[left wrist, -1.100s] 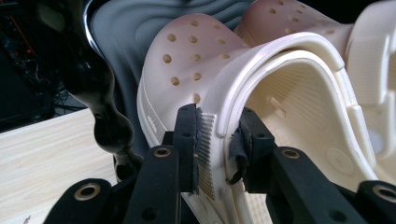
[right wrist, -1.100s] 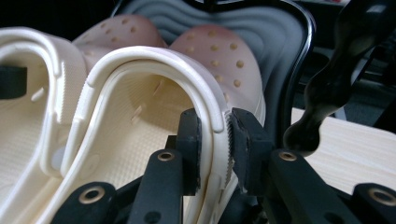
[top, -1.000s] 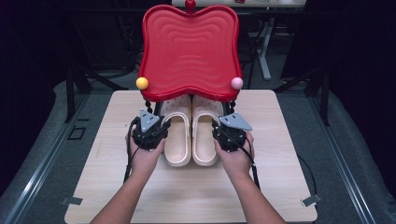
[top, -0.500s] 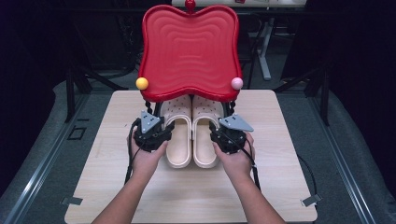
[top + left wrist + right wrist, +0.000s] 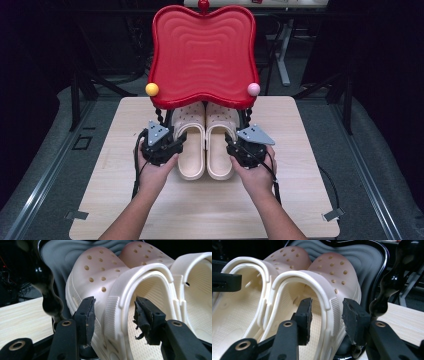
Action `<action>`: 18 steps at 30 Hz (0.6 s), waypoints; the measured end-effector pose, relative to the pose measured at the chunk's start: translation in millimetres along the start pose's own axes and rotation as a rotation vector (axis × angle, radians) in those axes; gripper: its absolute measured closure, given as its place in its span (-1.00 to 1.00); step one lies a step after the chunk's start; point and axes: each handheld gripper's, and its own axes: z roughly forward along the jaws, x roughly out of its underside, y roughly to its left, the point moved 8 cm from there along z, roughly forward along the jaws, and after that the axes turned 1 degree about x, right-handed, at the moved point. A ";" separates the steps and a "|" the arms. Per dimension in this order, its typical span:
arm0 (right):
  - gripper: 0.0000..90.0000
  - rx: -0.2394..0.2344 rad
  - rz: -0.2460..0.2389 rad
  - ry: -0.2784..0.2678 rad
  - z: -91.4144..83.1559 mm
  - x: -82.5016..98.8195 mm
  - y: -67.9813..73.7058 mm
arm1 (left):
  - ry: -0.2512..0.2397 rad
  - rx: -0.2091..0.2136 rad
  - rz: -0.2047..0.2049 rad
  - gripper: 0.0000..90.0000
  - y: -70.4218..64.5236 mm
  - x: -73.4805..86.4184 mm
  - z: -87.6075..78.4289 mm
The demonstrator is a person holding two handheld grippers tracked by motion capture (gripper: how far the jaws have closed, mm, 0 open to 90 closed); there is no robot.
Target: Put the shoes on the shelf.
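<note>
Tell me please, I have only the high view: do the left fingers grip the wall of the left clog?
Observer: No. The fingers of the left gripper have just been opening. The outer wall of the left clog stands between them, and the finger inside the clog is clear of it.
Operator: And on the right side?
Observer: The same. The fingers of the right gripper have just been opening. The outer wall of the right clog is between them, with a gap at each pad.
</note>
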 end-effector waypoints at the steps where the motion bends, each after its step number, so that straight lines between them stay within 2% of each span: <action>1: 0.30 -0.002 -0.003 -0.003 -1.6 0.2 0.5 | -0.002 0.004 -0.001 0.13 -0.4 1.1 -2.2; 7: 0.29 -0.017 -0.006 -0.008 -12.4 6.7 1.9 | -0.006 0.010 -0.011 0.17 -3.1 10.7 -10.5; 13: 0.32 -0.011 -0.011 0.017 -11.7 24.2 2.6 | -0.012 0.005 -0.030 0.23 -4.0 21.5 -17.3; 18: 0.44 -0.002 -0.017 0.033 -10.4 32.7 4.0 | 0.004 0.012 -0.040 0.33 -6.3 28.6 -15.6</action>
